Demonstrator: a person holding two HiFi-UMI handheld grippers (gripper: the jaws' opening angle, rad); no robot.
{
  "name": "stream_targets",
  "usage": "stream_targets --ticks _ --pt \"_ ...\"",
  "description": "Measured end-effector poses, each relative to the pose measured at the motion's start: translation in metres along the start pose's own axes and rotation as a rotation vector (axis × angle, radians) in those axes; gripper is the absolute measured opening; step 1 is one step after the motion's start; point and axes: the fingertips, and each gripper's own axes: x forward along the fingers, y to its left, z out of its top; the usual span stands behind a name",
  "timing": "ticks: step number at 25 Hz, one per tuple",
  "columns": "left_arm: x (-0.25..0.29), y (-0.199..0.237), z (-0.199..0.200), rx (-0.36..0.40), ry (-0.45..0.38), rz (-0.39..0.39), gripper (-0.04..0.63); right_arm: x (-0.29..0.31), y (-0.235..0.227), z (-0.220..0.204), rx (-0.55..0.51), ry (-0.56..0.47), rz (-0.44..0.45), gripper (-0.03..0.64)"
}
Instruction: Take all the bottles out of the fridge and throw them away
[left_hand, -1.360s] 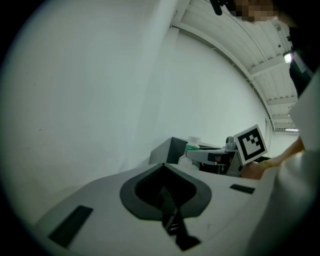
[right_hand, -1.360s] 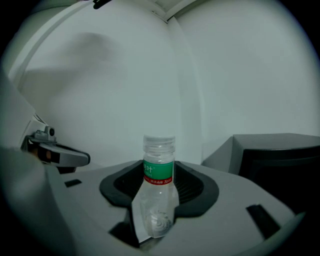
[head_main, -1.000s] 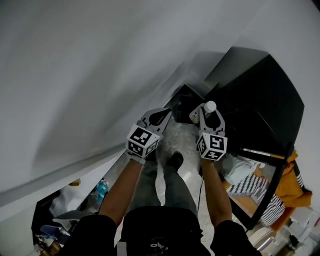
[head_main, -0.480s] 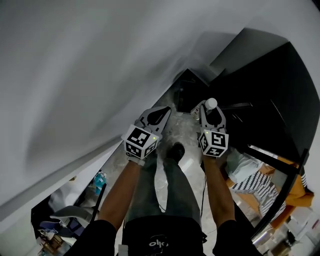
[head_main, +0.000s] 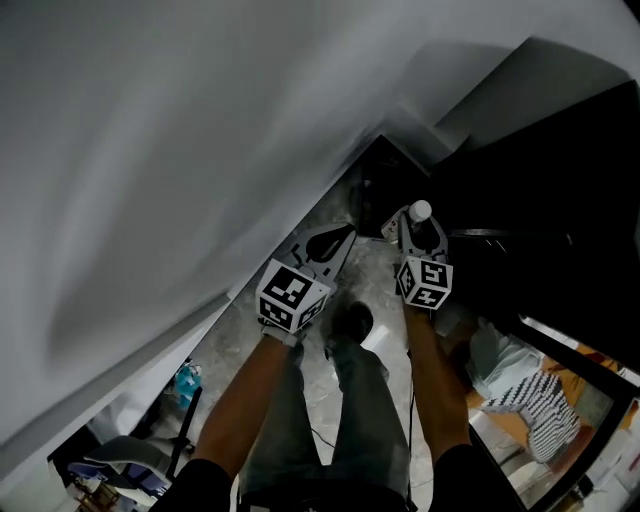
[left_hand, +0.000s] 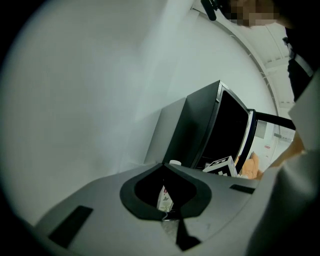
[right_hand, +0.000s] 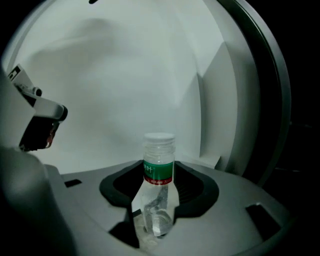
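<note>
**A:** At the left of the head view, which tool is this, and what does it carry?

**B:** The left gripper (head_main: 335, 243). Its jaws are closed tip to tip. A small white printed scrap (left_hand: 165, 199) shows in the hollow behind the tips. Whether it is gripped or only seen through the gap cannot be told.

**A:** And to its right?

**B:** The right gripper (head_main: 421, 230). Its jaws are part-way open and clamped on a clear plastic bottle (right_hand: 159, 172) with a green label. The bottle's long axis is upright and crosses the jaws, with the white cap (head_main: 421, 211) standing clear above them.

**A:** Where must the bottle go?

**B:** Probably into the dark box (head_main: 385, 190) on the floor (head_main: 230, 345). It stands at the floor's far corner, where the white wall (head_main: 200, 150) meets the black fridge (head_main: 540, 200). That it is the bin is a guess. It lies ahead of and below both grippers, and the loaded right gripper appears the nearer.
</note>
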Motion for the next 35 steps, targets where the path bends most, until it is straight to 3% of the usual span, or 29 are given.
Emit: stream_targets --ticks 10,21,28,35 --pt "0.044 0.042 -0.084 0.028 0.008 -0.025 0.006 0.077 -0.036 -0.119 0.008 0.062 -0.05 0.195" --pt "0.054 0.056 -0.095 0.053 0.007 -0.045 0.006 0.098 -0.054 -0.173 -0.007 0.161 -0.111 0.186" --pt "0.045 0.045 -0.075 0.042 0.014 -0.062 0.006 0.064 -0.052 -0.154 0.015 0.167 -0.132 0.178" --pt "0.013 0.011 -0.014 0.025 0.041 -0.095 0.006 -0.013 -0.026 -0.062 0.043 0.109 -0.148 0.081"
